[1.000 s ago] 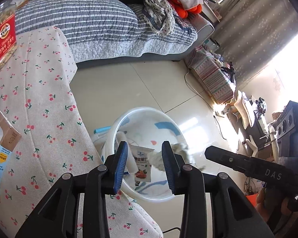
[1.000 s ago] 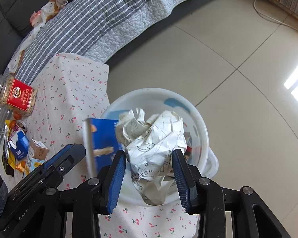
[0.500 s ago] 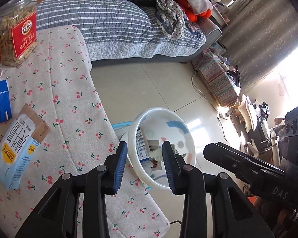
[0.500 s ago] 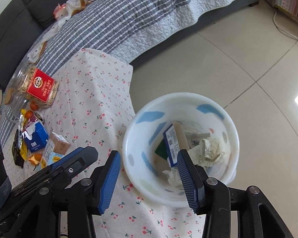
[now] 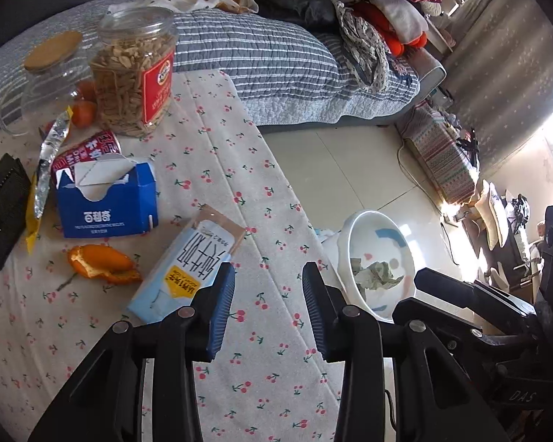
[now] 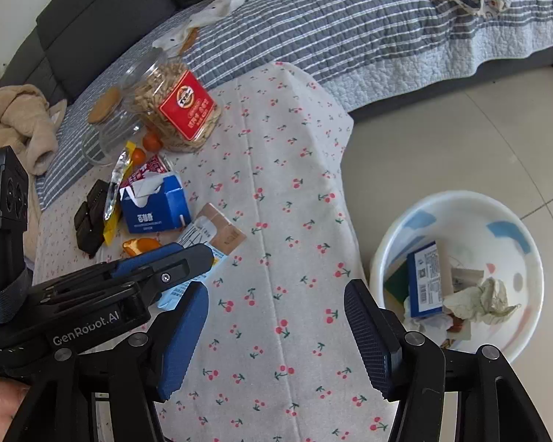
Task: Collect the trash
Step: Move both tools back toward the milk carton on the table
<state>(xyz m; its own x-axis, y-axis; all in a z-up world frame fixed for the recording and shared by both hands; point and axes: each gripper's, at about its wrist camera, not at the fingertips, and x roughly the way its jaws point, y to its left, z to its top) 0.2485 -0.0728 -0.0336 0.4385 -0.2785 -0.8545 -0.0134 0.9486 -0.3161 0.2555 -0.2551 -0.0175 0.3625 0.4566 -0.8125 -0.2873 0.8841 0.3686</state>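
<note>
Because the white basin [image 6: 457, 199] sits on the floor just off the table's edge, at the right of the right wrist view, scraps can be dropped straight down into it; a blue box and crumpled paper [image 6: 483, 300] already lie inside. The right gripper [image 6: 276, 331] is empty, its jaws opening above the cherry-print cloth [image 6: 284, 184]. The left gripper [image 5: 265, 309] stands partly apart, gripping nothing. The milk carton [image 5: 188, 265] lies flat just upper left of its left finger, likely the next pick, with orange peel [image 5: 103, 263] and the torn blue carton [image 5: 107, 199] farther left.
</note>
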